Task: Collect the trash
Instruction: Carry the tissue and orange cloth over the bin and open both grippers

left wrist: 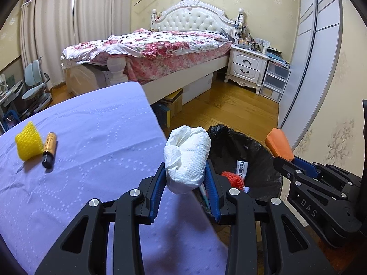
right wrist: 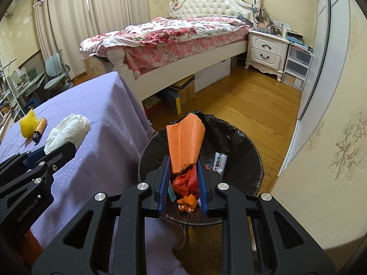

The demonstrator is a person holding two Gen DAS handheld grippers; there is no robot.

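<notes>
Right gripper (right wrist: 183,171) jaws clamped on orange paper (right wrist: 185,142), directly above bin (right wrist: 250,146). Left gripper (left wrist: 186,178) jaws clamped on tissue wad (left wrist: 187,158), at table (left wrist: 91,137) edge beside bin; early release risks floor drop. Battery (left wrist: 48,150), yellow foam (left wrist: 28,143) remain on table.

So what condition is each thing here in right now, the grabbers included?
Left gripper: shut on the tissue wad.
Right gripper: shut on the orange paper, above the bin.
Trash bin: open, black-lined, partly filled.
Battery: lying on the table.
Yellow foam net: lying beside the battery.
</notes>
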